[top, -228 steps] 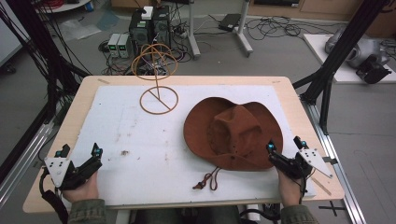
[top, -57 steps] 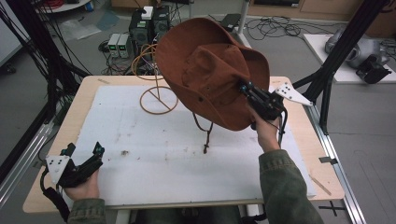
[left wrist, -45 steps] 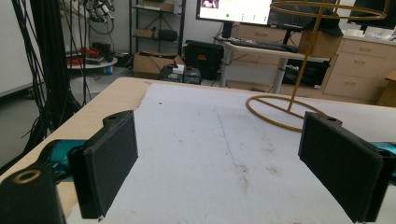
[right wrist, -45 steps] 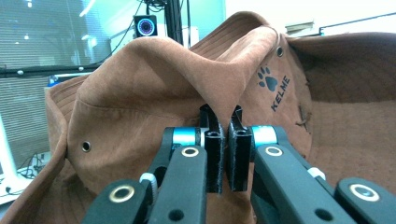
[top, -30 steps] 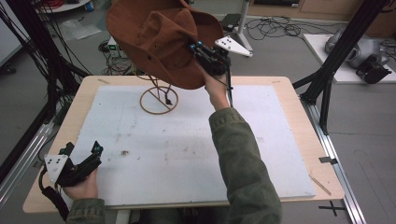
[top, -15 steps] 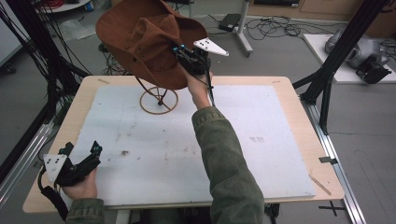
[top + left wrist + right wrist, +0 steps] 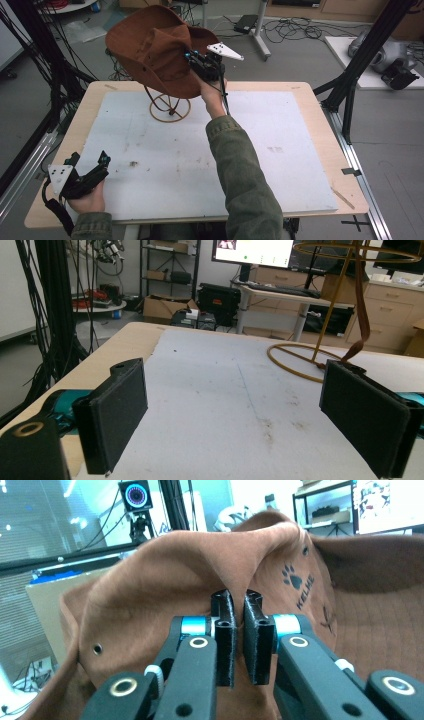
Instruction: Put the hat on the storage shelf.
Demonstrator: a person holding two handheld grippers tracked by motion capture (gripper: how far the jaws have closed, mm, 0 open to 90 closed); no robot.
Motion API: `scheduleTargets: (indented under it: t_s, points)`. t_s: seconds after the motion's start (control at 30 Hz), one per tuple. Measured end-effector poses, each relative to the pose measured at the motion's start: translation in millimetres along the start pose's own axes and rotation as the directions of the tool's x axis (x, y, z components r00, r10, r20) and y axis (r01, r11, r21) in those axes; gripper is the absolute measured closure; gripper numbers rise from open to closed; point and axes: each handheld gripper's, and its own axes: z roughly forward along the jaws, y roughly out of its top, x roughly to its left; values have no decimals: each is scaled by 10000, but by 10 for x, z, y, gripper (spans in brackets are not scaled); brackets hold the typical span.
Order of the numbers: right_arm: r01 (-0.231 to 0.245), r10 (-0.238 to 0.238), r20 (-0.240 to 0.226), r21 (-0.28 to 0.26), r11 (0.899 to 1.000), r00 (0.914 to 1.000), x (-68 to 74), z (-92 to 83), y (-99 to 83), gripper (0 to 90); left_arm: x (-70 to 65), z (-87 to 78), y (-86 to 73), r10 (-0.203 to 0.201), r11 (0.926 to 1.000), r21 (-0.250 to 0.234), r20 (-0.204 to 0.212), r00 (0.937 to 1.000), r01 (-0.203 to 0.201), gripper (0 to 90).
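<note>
Brown suede cowboy hat [image 7: 155, 50] sat tilted atop gold wire stand [image 7: 170, 106] at table's far edge, crown pinched.

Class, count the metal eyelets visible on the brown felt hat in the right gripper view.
2: one eyelet low on the brown felt hat's left side, one eyelet above the paw print. Others may be hidden.

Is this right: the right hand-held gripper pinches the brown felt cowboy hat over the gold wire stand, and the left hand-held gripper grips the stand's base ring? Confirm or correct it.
One part is wrong. The left hand-held gripper rests open at the table's near corner, holding nothing, as the high view shows. The right hand-held gripper does pinch the brown felt cowboy hat over the gold wire stand.
</note>
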Motion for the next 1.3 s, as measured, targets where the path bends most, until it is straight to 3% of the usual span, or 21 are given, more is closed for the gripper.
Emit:
scheduleTargets:
  t_s: [0.1, 0.2, 0.3, 0.47, 0.6, 1.07, 1.23, 1.3]
  points:
    - [60, -62, 78, 255, 9997, 10000, -1, 8, -10, 842, 1, -1, 0, -13, 10000, -6, -3, 10000, 13, 121]
    - [85, -85, 33, 178, 9998, 10000, 4, -1, -1, 839, 5, -2, 1, -15, 10000, -7, -2, 10000, 15, 121]
    - [270, -265, -174, 262, 9993, 9995, 21, -11, 10, 811, 7, -1, 1, 8, 10000, -4, 0, 10000, -8, 121]
    - [609, -602, -489, 133, 9981, 9970, 98, -27, 38, 708, 7, -4, 2, -17, 10000, -33, -5, 10000, 17, 121]
    - [435, -438, -724, -58, 9990, 9964, 121, -51, 67, 577, 10, -4, 3, -23, 10000, -42, -31, 10000, 23, 121]
    - [679, -677, 79, -211, 9975, 9977, 11, -351, 305, 265, 4, -2, 2, 15, 10000, -56, -16, 10000, -15, 121]
    - [1149, -1129, 706, -245, 9931, 9911, -32, -538, 410, 120, 1, -4, 3, 31, 10000, -42, -27, 10000, -31, 121]
    - [1276, -1248, 777, -318, 9913, 9891, -54, -624, 453, 110, -1, -9, 4, 33, 10000, -52, -57, 10000, -33, 121]
